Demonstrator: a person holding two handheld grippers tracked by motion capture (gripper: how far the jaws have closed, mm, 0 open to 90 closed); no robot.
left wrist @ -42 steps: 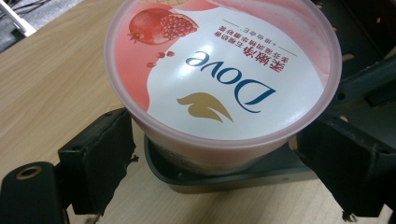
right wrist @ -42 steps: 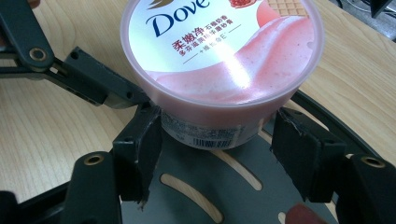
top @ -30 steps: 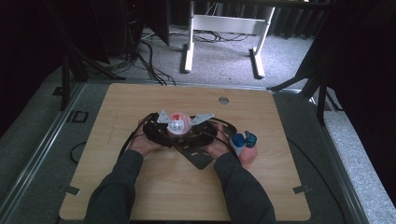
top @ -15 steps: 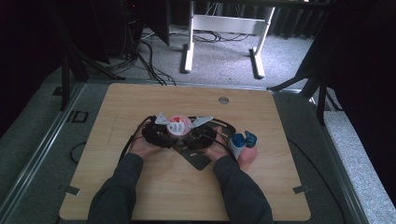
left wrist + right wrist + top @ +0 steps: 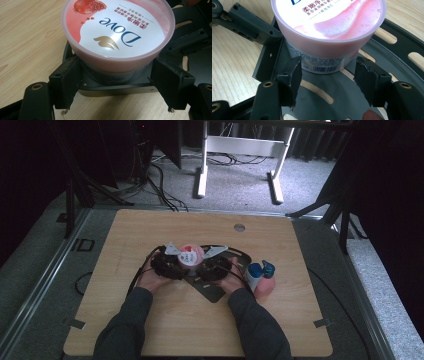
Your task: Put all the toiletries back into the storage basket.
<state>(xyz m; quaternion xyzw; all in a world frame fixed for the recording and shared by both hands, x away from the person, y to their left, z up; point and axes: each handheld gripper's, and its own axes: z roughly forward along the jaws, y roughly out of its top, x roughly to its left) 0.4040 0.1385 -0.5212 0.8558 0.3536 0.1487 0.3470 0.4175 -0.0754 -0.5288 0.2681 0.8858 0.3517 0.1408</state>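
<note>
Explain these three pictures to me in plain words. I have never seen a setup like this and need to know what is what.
A person sits at a wooden table and holds a two-jaw tool in each hand: the left gripper and the right gripper.

The high view looks down from above. The other two pictures come from cameras riding on each gripper, looking along its black jaws.

Both grippers meet at a pink Dove jar, which stands on a black slotted plate. The left gripper's jaws sit against the jar's sides; the right gripper's jaws stand open, just short of it.

A blue-capped bottle lies at the right.
</note>
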